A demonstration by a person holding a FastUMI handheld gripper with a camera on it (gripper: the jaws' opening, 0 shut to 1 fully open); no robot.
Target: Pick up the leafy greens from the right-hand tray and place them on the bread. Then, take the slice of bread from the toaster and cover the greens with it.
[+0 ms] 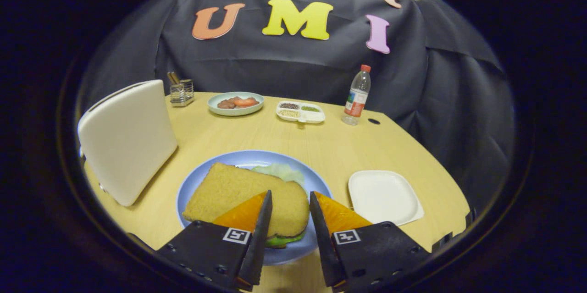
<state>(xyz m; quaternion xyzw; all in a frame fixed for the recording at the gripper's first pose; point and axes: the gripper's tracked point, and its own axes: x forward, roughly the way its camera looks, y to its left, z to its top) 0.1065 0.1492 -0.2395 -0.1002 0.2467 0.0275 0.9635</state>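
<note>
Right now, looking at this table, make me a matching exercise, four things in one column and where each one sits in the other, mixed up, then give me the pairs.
Things:
1. top bread slice
2. white square plate
3. water bottle
4. greens

Places:
A. far side of the table, right of the divided snack tray
B. on the blue plate, just ahead of the open tongs
C. peeking out from under the bread
D. bare, right of the blue plate

Pairs: 1-B, 2-D, 3-A, 4-C
</note>
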